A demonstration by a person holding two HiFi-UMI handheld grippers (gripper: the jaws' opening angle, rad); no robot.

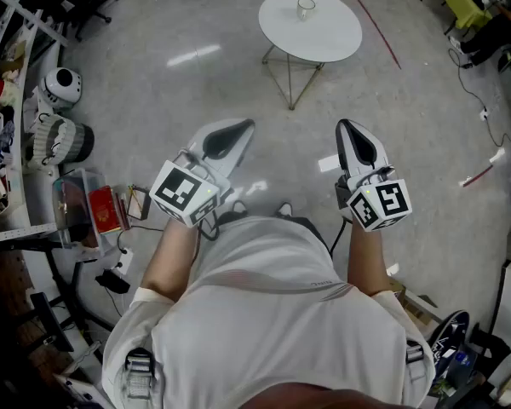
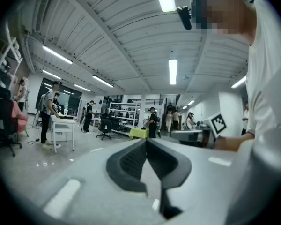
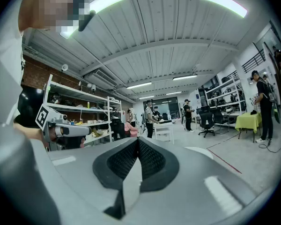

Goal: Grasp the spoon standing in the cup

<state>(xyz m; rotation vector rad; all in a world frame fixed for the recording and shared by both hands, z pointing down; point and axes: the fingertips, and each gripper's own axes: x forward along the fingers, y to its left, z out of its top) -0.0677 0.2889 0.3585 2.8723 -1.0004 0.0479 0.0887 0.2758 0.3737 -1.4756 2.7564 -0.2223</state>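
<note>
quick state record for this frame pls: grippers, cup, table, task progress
left gripper: jaws shut, nothing between them
right gripper: jaws shut, nothing between them
cup: upright on the round white table, near its far edge
spoon: too small to make out in the head view
gap: both grippers well short of the table
task: grasp not yet begun

The grey floor [image 1: 179, 83] between the person and the round white table [image 1: 341, 45] lies open, and the tabletop leaves room on every side of the cup [image 1: 306, 8], which stands near the far rim. Along the left edge, shelves [image 1: 0, 152], a white round thing [image 1: 61, 86], a clear box [image 1: 78, 204] and loose cables crowd the way. On the right a thin cable [image 1: 471, 85] trails over the floor.
</note>
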